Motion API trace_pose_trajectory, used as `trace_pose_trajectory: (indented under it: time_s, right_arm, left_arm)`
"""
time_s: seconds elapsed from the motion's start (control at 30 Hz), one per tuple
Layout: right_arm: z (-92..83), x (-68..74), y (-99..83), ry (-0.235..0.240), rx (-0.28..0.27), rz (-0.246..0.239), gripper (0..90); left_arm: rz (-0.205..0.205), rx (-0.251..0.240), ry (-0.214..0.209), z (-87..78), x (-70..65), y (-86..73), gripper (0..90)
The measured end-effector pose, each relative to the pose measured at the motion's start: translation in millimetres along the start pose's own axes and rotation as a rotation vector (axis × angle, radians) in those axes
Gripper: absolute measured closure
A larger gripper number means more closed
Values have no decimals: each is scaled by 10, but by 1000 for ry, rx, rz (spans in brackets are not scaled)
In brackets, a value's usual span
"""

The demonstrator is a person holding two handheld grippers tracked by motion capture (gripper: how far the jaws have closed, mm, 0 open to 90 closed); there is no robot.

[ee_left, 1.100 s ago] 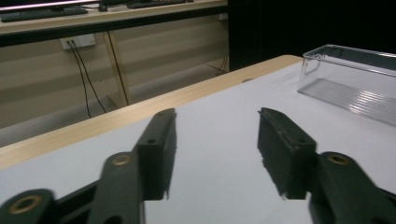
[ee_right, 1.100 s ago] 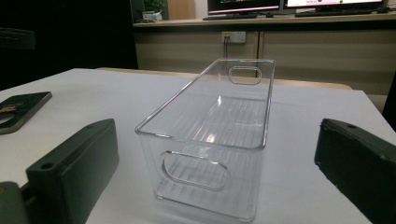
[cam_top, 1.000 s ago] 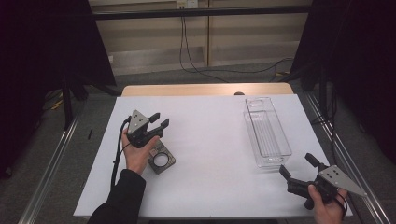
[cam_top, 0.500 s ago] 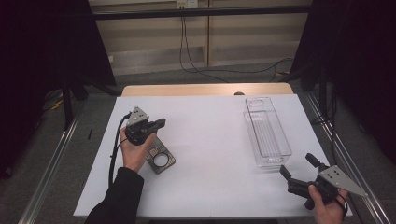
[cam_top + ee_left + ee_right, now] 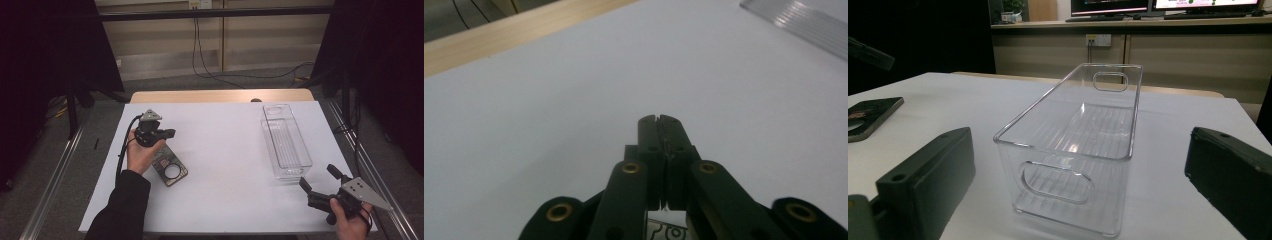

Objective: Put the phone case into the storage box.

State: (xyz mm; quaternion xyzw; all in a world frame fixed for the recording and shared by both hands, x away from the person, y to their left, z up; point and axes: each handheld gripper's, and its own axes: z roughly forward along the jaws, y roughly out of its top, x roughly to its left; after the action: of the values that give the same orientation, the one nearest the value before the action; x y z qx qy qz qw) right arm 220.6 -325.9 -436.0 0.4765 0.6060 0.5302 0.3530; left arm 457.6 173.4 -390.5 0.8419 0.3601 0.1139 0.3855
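Left gripper: held in the person's left hand over the left part of the white table. Its jaws have just been closing and now stand pressed together, tip against tip, as the left gripper view shows. Nothing lies between them; bare white tabletop is beyond the tips.

Flat dark metal plate with a round hole: lies flat on the table just below and beside the left hand, near the person's side of the gripper. The hand overlaps its upper edge in the high view; whether they touch cannot be told. A small patterned edge of it shows under the gripper body in the left gripper view. It also appears at the left edge of the right gripper view.

Right gripper: held in the right hand at the near right corner of the table. Its jaws stand wide apart and hold nothing.

Clear rectangular plastic bin with handle cut-outs: stands upright and empty on the right side of the table, just beyond the right gripper's tips and framed between its two jaws in the right gripper view, well apart from the plate.
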Motion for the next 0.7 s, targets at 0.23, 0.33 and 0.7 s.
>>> trace_pose_trajectory:
  time_s: [0.23, 0.33, 0.7]
  right_arm:
    - [0, -5, 0, -1, 3, -3, 0]
    - [3, -2, -1, 2, 5, -7, 0]
    - [-3, -4, -3, 2, 2, -3, 0]
  left_arm:
    - [8, 106, 33, 123, 127, 89, 900]
    - [11, 172, 44, 208, 136, 126, 900]
    - [0, 259, 57, 436, 221, 68, 900]
